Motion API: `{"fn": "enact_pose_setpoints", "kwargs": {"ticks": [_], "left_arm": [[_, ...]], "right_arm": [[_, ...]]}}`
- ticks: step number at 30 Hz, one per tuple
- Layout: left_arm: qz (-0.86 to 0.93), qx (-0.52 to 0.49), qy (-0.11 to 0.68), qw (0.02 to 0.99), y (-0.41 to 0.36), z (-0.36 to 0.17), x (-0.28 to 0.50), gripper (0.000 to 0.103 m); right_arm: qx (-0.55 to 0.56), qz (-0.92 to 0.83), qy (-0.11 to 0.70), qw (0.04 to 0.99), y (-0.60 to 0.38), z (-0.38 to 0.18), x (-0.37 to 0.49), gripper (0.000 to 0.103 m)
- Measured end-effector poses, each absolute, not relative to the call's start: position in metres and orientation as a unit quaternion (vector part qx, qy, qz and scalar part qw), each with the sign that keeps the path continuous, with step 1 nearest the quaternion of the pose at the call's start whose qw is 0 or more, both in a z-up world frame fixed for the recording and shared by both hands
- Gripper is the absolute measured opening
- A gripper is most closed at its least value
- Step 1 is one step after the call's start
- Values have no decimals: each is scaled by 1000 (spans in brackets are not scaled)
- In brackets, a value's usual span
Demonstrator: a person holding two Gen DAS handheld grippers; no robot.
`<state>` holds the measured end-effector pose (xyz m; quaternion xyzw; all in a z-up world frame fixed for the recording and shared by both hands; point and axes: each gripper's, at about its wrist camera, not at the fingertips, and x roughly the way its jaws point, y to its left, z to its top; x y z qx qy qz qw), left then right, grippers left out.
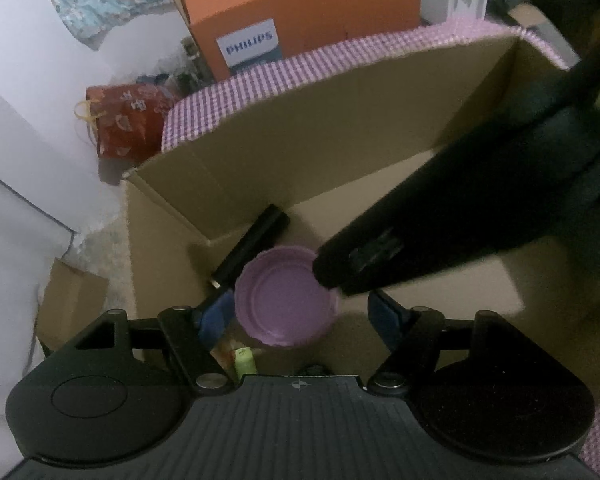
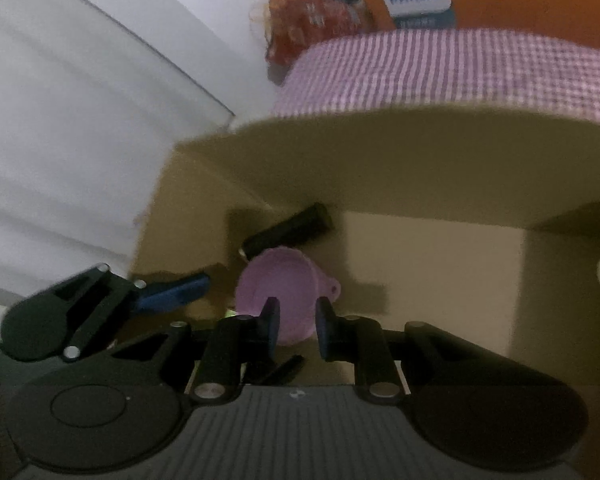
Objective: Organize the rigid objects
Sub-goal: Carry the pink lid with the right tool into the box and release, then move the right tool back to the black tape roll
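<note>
My left gripper point(image 1: 300, 312) stands wide, the purple funnel point(image 1: 286, 296) between its blue pads with a gap on the right; whether the left pad touches, I cannot tell. My right gripper point(image 2: 296, 320) is narrowed on the funnel's lower part, its tip hidden. Beyond, in the cardboard box point(image 1: 340, 120), a black cylinder point(image 1: 252, 244) lies against the funnel's rim.

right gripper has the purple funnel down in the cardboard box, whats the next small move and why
Probably ease the right gripper open to release the purple funnel. Its narrow end sits between the nearly shut fingers, and it already seems low inside the cardboard box, beside the black cylinder, so little lowering looks left.
</note>
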<state>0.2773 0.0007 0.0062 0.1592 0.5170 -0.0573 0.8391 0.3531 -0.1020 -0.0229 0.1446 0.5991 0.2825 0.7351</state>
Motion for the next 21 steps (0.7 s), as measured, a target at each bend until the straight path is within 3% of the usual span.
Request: {"fn": "enact_pose_setpoints", "kwargs": {"ticks": [14,21], "left_arm": [[-79,100,404,906,12,90,187,77],[-104,71,364,923,15,100,114,79]], "right_arm": [[225,326,448,801,-194,88,226,21],[252,331,384,824,-225,107,135,21]]}}
